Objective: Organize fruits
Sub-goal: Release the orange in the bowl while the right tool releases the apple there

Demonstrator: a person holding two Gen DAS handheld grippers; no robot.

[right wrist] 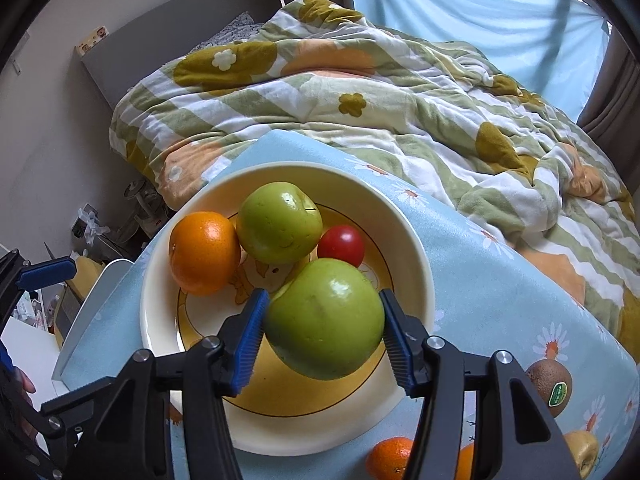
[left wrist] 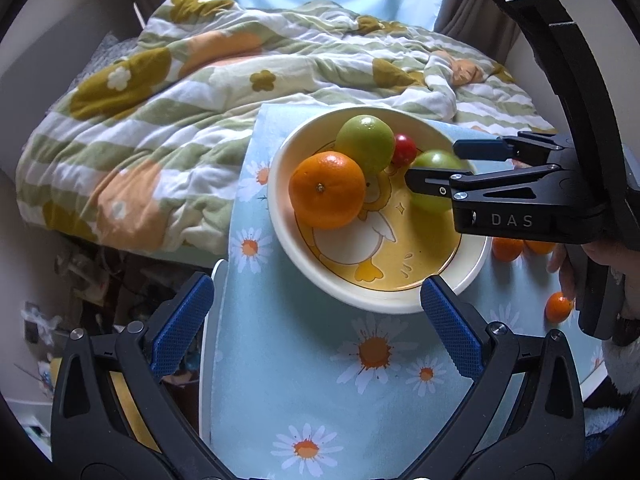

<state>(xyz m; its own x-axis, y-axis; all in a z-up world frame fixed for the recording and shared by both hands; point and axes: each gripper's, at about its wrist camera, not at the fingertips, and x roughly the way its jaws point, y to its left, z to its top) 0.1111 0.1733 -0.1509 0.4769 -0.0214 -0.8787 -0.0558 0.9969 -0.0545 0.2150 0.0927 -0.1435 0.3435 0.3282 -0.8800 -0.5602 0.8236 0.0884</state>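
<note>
While my right gripper (right wrist: 322,332) clamps the green apple (right wrist: 326,320) at centre frame over the duck bowl (right wrist: 424,264), the risk is the release: opening too high lets it roll into the cherry tomato (right wrist: 341,245), second green apple (right wrist: 279,222) or orange (right wrist: 205,253). Smooth skin, small pad contact, so slip is possible. My left gripper (left wrist: 316,322) is wide open, empty, lower centre, near the bowl rim; a nudge would shift the bowl. Kiwi (right wrist: 550,386) and mandarins (right wrist: 390,458) lie lower right on the daisy cloth (right wrist: 500,280).
</note>
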